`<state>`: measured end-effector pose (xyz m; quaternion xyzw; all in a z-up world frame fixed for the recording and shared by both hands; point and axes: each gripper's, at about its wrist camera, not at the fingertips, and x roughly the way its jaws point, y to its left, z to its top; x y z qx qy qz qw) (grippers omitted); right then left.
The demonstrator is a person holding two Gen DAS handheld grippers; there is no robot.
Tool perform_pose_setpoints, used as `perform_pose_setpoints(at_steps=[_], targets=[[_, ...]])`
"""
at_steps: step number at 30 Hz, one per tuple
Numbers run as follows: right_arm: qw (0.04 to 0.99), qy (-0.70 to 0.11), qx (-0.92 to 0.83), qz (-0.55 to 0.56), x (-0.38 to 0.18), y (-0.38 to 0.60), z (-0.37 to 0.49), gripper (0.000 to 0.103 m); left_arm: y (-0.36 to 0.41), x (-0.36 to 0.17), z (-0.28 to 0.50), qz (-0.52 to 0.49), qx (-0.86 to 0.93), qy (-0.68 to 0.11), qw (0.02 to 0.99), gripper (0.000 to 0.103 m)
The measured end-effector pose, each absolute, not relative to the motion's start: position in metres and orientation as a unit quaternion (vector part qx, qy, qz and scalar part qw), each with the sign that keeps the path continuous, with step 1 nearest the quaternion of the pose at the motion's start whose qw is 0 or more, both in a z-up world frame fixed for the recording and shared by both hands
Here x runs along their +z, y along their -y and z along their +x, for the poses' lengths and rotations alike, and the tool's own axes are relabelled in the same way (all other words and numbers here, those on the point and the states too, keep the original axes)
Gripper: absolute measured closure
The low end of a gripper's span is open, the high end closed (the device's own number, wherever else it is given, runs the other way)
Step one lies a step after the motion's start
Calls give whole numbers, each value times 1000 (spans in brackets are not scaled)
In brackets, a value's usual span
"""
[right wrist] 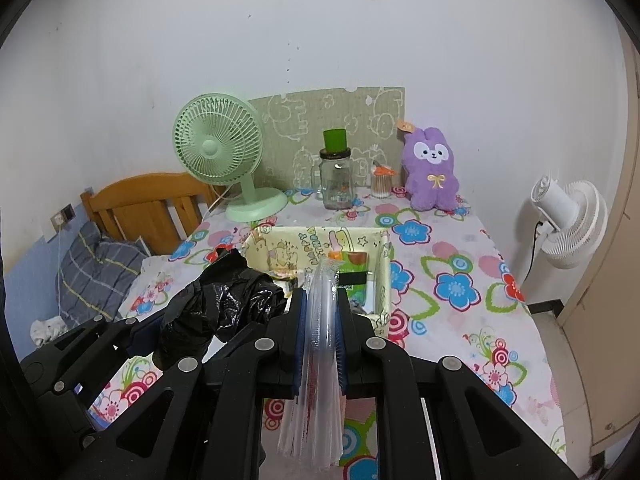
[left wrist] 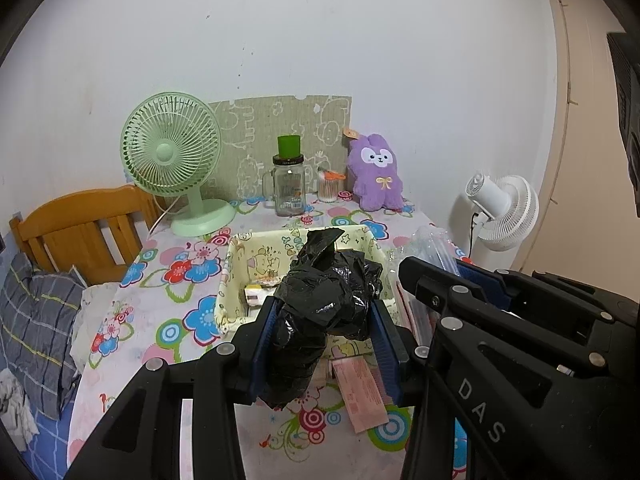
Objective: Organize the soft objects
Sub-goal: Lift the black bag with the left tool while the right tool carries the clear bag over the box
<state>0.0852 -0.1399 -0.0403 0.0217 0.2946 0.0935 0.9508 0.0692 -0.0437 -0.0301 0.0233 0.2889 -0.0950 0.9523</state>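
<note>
My left gripper (left wrist: 325, 316) is shut on a crumpled black plastic bag (left wrist: 320, 312) and holds it above the near edge of a yellow cartoon-print fabric basket (left wrist: 236, 256). The bag also shows in the right wrist view (right wrist: 216, 304). My right gripper (right wrist: 322, 312) is shut on a stack of clear plastic bags (right wrist: 320, 356) that hangs down over the table, in front of the basket (right wrist: 280, 240). The right gripper appears at the right in the left wrist view (left wrist: 472, 280). A purple plush bunny (left wrist: 376, 172) sits at the back of the table.
The flowered tablecloth (right wrist: 452, 284) covers the table. At the back stand a green fan (left wrist: 172, 152), a glass jar with a green cap (left wrist: 289, 184) and a cotton-swab pot (left wrist: 330, 187). A pink packet (left wrist: 360, 392) lies near. A white fan (right wrist: 568, 224) stands right; a bed (left wrist: 36, 312) lies left.
</note>
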Motion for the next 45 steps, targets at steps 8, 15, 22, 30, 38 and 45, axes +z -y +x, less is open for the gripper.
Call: perform_pose_setpoints(at_steps=[8,15,22,30,38,45], targets=[[954,-287,86,28,-36,143,103,88,46,-25,86,23,-94,-276,956,57],[955,-283,81,28,-32,144,121,88,45,-22,105,24,-96,-273,957,57],[955,-283,81,28,-33,143,137,88,44,-24,122,20,-92,-275,957,57],[953,-289,84,35,-39,142,166,88,42,-29,144,17,-84,-281,956,57],[950,-297,86,38,-49,140,191,88,41,-38,167,12,-79,-293,953,57],[944,-313,92,48,-63,142,214,88,40,-51,187,10,-73,-304,950,57]])
